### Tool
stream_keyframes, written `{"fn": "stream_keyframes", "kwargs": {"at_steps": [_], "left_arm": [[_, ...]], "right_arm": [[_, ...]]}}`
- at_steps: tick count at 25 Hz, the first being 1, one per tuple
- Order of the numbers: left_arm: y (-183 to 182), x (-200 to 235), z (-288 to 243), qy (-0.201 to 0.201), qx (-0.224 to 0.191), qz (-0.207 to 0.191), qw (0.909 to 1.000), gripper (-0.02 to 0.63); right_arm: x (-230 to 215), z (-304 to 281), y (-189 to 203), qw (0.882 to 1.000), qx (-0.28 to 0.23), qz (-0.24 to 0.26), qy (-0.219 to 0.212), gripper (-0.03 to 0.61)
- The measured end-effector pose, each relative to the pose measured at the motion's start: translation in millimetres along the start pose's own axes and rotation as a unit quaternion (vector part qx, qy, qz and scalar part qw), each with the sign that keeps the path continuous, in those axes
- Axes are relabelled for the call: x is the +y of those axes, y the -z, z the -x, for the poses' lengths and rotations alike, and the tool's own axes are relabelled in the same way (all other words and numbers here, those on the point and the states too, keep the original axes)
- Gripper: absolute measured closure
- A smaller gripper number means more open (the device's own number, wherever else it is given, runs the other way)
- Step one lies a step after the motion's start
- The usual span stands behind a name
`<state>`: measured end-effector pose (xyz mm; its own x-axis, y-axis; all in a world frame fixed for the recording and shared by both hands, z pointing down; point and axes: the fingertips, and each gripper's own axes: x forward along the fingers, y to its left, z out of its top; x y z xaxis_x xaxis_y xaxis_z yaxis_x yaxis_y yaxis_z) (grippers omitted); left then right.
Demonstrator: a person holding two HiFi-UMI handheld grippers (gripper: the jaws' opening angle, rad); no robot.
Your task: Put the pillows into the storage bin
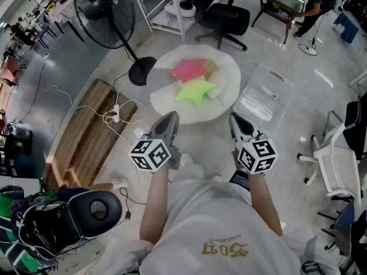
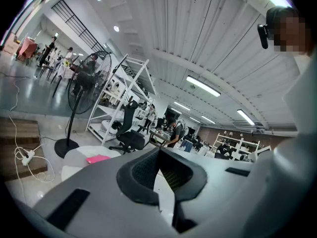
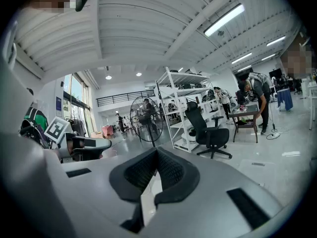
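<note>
A pink star pillow [image 1: 188,69] and a green star pillow [image 1: 196,90] lie on a round white floor cushion [image 1: 229,67], with a tan pillow [image 1: 211,67] and a white pillow [image 1: 216,90] beside them. A clear plastic storage bin [image 1: 264,94] sits on the floor to the cushion's right. My left gripper [image 1: 168,120] and right gripper [image 1: 238,122] are held level side by side, short of the cushion, both shut and empty. In the left gripper view, the pink pillow [image 2: 99,158] shows beyond the shut left gripper [image 2: 158,155]. The right gripper [image 3: 156,155] faces the room.
A black pedestal fan [image 1: 106,10] stands left of the cushion, its base [image 1: 141,70] close to the rim. A wooden pallet [image 1: 86,136] with a power strip [image 1: 116,114] and cables lies at left. An office chair [image 1: 223,17] is behind the cushion and a white chair [image 1: 335,165] is at right.
</note>
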<state>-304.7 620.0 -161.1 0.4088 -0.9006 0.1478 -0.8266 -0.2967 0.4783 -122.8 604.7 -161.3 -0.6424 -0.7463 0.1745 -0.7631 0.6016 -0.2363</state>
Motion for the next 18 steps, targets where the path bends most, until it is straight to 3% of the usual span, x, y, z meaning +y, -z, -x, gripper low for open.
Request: {"fn": "stream_keyframes", "kwargs": {"at_steps": [5, 12, 13, 14, 17, 18], "left_arm": [[6, -21, 8, -0.003, 0.002, -0.013, 0.9999, 0.598], [-3, 6, 4, -0.017, -0.005, -0.029, 0.9994, 0.601], [-3, 6, 3, -0.019, -0.007, -0.037, 0.9991, 0.501], [-2, 6, 2, -0.022, -0.006, -0.042, 0.9989, 0.344], [3, 10, -2, -0.037, 0.012, -0.055, 0.9977, 0.296], [6, 10, -3, -0.040, 0.017, -0.061, 0.9971, 0.286]], "right_arm": [[-14, 28, -10, 0.999, -0.023, 0.008, 0.034, 0.568], [-13, 10, -8, 0.999, -0.022, 0.001, 0.039, 0.568], [-11, 10, -8, 0.999, -0.021, 0.002, 0.030, 0.568], [-8, 9, -6, 1.000, -0.018, 0.005, 0.020, 0.557], [-5, 5, 0, 1.000, 0.000, 0.018, 0.006, 0.288], [-6, 5, 1, 1.000, 0.002, 0.022, 0.009, 0.265]]}}
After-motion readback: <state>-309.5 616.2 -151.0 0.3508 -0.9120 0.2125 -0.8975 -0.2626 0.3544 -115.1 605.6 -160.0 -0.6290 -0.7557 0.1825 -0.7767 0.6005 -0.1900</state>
